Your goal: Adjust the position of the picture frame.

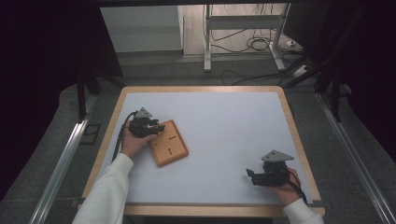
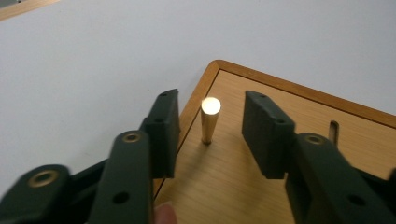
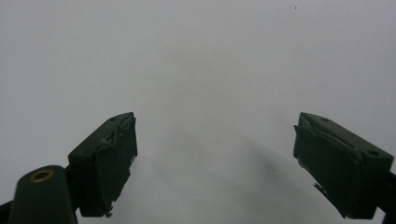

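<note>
So we've got a wooden board (image 1: pixel 168 143) lying flat on the white tabletop (image 1: pixel 224 135), with one small tapered wooden peg (image 2: pixel 209 120) standing upright near its corner. Our left gripper (image 2: pixel 210 126) has its jaws open either side of that peg, not touching. The right gripper (image 3: pixel 215 158) sits well apart, jaws wide open over bare tabletop.

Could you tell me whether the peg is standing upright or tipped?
Upright: the peg stands on end on the wooden board, between the open left hand-held gripper.
</note>
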The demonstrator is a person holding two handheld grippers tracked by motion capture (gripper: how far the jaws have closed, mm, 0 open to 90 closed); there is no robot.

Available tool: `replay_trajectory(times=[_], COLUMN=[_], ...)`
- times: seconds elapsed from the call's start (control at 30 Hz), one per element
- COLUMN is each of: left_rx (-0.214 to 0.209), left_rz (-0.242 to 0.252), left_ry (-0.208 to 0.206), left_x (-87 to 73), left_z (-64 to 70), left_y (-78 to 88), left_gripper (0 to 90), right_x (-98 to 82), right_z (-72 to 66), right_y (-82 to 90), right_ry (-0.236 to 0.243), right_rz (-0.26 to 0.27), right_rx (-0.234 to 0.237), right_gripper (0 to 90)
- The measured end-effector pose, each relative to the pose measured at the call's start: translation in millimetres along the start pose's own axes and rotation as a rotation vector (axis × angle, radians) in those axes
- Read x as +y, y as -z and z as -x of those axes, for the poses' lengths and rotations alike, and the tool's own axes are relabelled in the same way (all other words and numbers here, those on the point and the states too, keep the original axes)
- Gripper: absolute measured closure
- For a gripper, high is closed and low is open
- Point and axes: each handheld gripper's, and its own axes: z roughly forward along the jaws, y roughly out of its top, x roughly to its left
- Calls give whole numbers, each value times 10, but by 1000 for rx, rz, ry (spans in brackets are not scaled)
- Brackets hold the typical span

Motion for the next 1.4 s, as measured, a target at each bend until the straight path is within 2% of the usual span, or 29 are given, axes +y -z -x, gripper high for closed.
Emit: replay_trajectory(times=[0.07, 0.2, 0.27, 0.4, 0.63, 0.7, 0.73, 0.87, 0.97, 1.2, 1.4], left_rx=[14, 19, 21, 5, -4, -12, -11, -14, -32, -69, -92], left_rz=[-11, -14, -11, -8, -9, -1, 2, -10, -24, -42, -52], left_ry=[-8, 13, 18, 17, 46, 67, 58, 38, 28, 4, -36], left_x=[13, -3, -2, -1, 6, 13, 22, 64, 87, 159, 231], left_z=[3, -23, -31, -22, -20, -19, -16, 66, 152, 411, 624], left_y=[-14, -33, -31, -39, -22, 3, 20, 75, 88, 78, 50], left_gripper=[615, 717, 739, 828, 838, 838, 837, 835, 833, 828, 828], right_x=[-5, -20, -20, -23, -18, -17, -17, -20, -17, -14, -16], right_z=[3, 2, -2, -7, -27, -29, -27, -18, -22, -23, -15], right_y=[2, 16, 19, 25, 24, 23, 22, 22, 22, 29, 30], right_ry=[-3, 5, 7, 9, 22, 24, 24, 21, 22, 21, 20], right_rz=[-3, 10, 10, 10, 23, 22, 21, 19, 19, 20, 22], right_rx=[0, 3, 1, 0, 9, 10, 9, 10, 9, 9, 9], right_gripper=[135, 135, 135, 134, 133, 133, 133, 133, 133, 133, 133])
